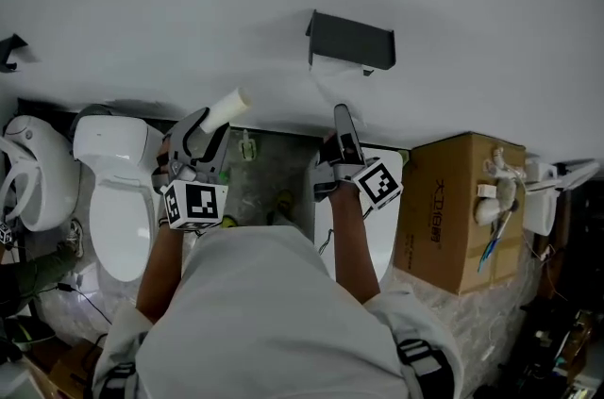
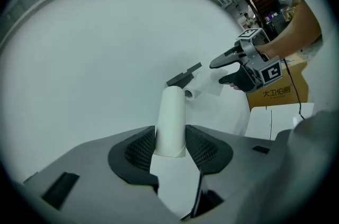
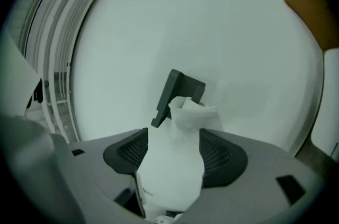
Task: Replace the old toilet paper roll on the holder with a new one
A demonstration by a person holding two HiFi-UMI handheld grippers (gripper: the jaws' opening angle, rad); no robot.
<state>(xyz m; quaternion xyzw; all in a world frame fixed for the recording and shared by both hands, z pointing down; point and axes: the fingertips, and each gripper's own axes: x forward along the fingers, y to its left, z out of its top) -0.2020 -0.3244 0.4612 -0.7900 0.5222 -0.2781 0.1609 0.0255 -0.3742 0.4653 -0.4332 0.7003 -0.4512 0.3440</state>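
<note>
The black paper holder is fixed to the white wall, above and between my two grippers. My left gripper is shut on a pale bare cardboard tube that sticks out up and to the right. In the left gripper view the tube stands between the pads, with the holder behind it. My right gripper is below the holder and a little apart from it. In the right gripper view a crumpled wad of white tissue paper fills the gap between its pads, in front of the holder.
A white toilet stands at the left, with another white seat at the far left. A brown cardboard box stands at the right with white fittings on it. A white fixture lies between the box and the right arm.
</note>
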